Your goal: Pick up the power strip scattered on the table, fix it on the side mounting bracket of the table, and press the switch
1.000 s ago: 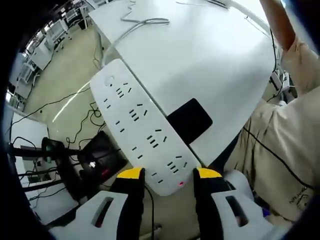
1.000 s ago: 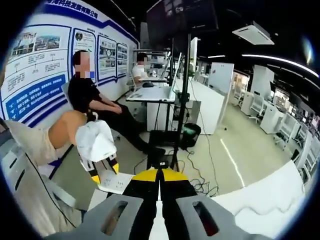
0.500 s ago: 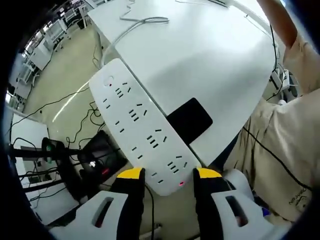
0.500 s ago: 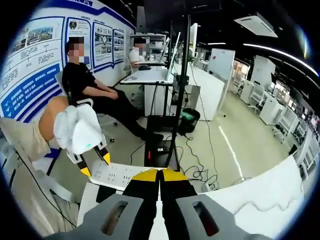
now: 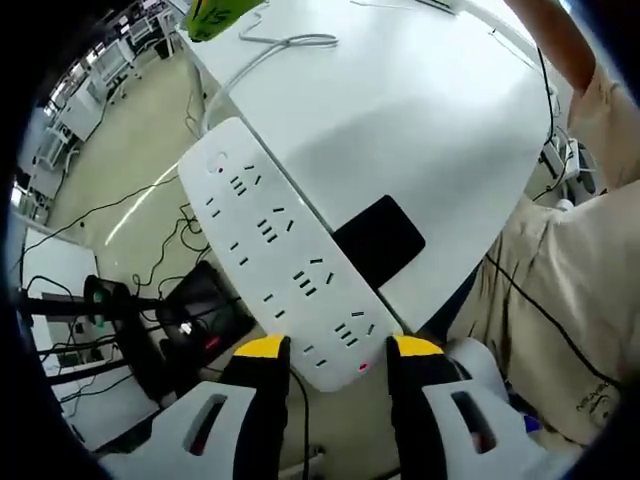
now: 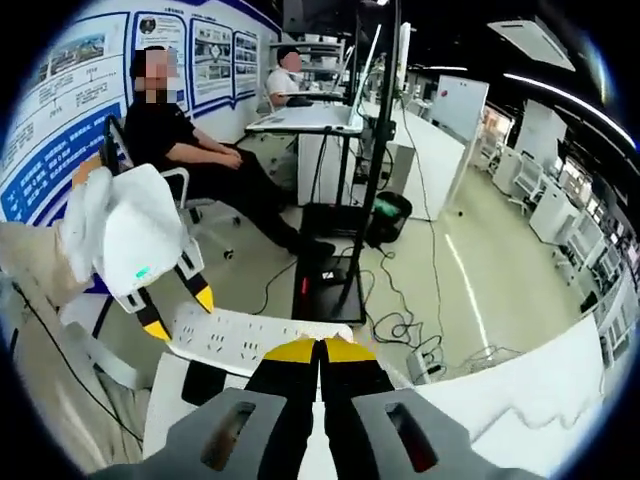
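A long white power strip lies along the edge of the white table, over a black mounting bracket. My left gripper is shut on the strip's near end, where a small red light glows. In the right gripper view the left gripper holds the same strip at its left end. My right gripper is shut with nothing in it, just above the strip. Its yellow tip shows at the top of the left gripper view.
The strip's white cable runs across the table. Black equipment and loose cables sit on the floor below. A person's beige clothing is close on the right. Two seated people and a black monitor stand are beyond the table.
The right gripper has moved, so its view shows the left gripper and strip larger and closer. Its yellow tip has come into the top of the left gripper view. The left gripper holds still.
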A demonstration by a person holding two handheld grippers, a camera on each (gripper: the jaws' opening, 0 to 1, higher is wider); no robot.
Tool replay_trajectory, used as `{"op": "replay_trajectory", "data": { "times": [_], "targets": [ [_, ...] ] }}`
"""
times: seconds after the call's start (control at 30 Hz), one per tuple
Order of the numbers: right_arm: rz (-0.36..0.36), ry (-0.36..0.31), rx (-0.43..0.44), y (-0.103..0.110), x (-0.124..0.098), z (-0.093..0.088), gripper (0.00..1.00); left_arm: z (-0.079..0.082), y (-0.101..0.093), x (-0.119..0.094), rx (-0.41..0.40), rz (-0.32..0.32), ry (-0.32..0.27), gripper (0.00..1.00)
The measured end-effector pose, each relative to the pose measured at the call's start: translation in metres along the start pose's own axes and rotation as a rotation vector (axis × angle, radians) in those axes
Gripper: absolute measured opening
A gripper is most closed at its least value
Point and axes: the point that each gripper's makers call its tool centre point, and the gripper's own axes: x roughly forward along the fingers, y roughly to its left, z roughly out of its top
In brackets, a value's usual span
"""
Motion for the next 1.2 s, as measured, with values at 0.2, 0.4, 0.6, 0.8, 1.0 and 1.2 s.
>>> {"op": "replay_trajectory", "data": {
  "times": [0.2, 0.4, 0.6, 0.8, 1.0, 1.2],
  "targets": [
    [0.016, 0.033, 0.003, 0.001, 0.013, -0.004, 0.00, 0.000, 0.000, 0.000, 0.000, -0.002, 0.002, 0.43],
    [0.022, 0.065, 0.010, 0.001, 0.025, -0.011, 0.00, 0.000, -0.001, 0.000, 0.000, -0.001, -0.002, 0.43],
    [0.029, 0.089, 0.024, -0.002, 0.036, -0.017, 0.00, 0.000, -0.001, 0.000, 0.003, -0.002, -0.006, 0.42],
    [0.040, 0.118, 0.033, -0.001, 0.046, -0.024, 0.00, 0.001, -0.001, 0.000, 0.007, -0.003, 0.012, 0.43],
    [0.048, 0.147, 0.024, -0.002, 0.059, -0.032, 0.00, 0.000, -0.002, 0.000, 0.004, 0.000, 0.000, 0.42],
    [0.054, 0.161, 0.029, -0.004, 0.067, -0.034, 0.00, 0.000, -0.002, 0.001, 0.005, 0.001, -0.010, 0.43]
  ]
}}
